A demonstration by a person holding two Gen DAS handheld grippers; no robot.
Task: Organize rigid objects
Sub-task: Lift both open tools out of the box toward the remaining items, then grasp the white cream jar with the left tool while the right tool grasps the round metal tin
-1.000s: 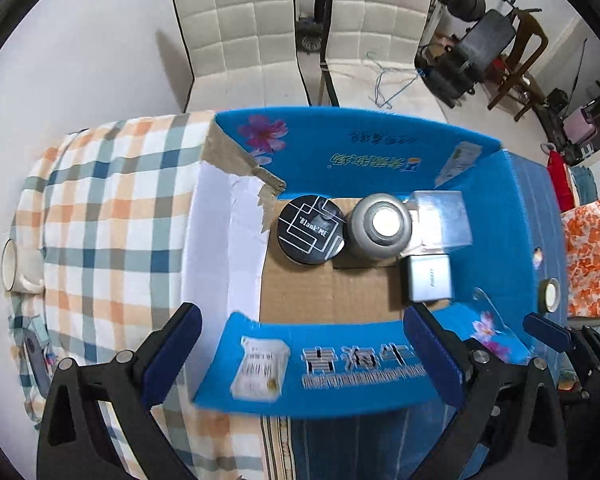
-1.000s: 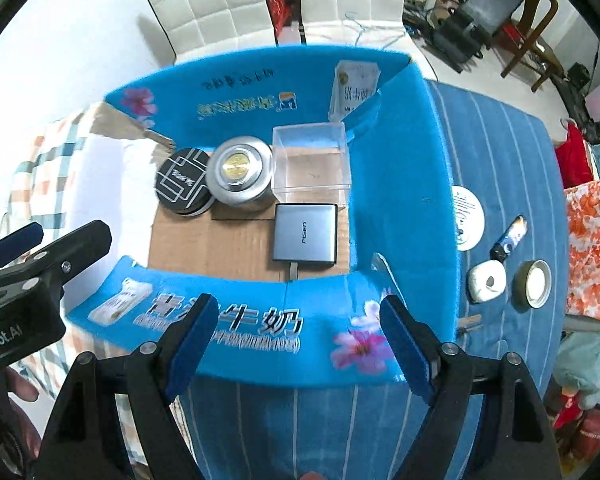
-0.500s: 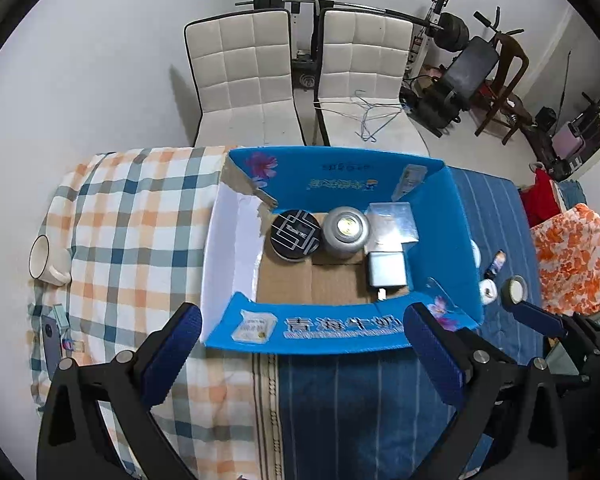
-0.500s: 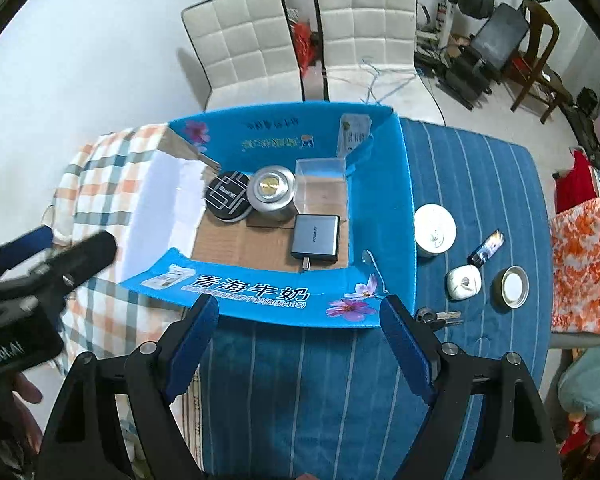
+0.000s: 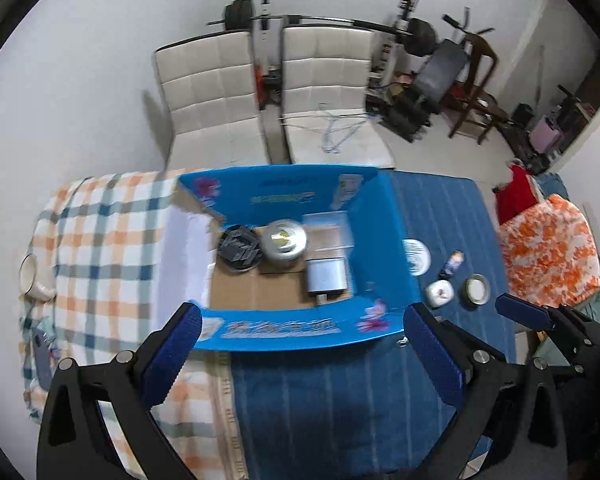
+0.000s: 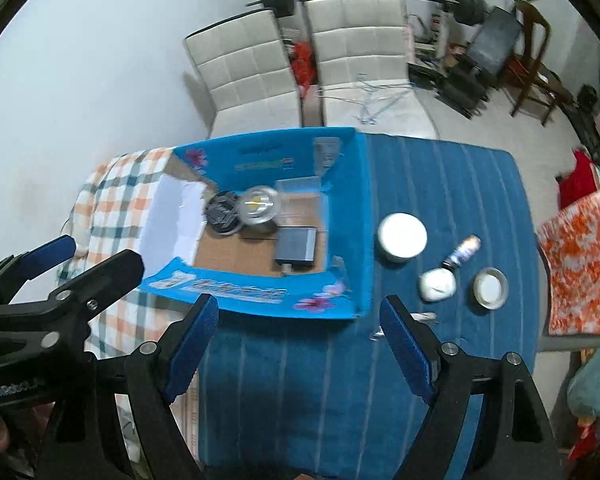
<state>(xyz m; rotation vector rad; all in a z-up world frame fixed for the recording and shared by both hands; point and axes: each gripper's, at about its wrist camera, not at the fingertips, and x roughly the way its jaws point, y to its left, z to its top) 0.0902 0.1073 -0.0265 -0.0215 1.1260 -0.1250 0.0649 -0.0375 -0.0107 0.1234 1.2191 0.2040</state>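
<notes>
Left gripper (image 5: 300, 354) and right gripper (image 6: 299, 346): jaws wide apart, empty. Blue box (image 6: 350, 216) ahead of both; white jar (image 6: 402, 236) ahead-right of right jaws.

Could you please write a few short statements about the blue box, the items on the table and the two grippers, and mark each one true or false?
1. The black round tin lies inside the blue box. True.
2. The left gripper is shut on the grey charger. False: it is open and empty; the charger lies in the box.
3. The white round container stands on the blue striped cloth, outside the box. True.
4. The silver round tin sits on the checked cloth. False: it is in the box, beside the black tin.
5. The right gripper is open. True.
</notes>
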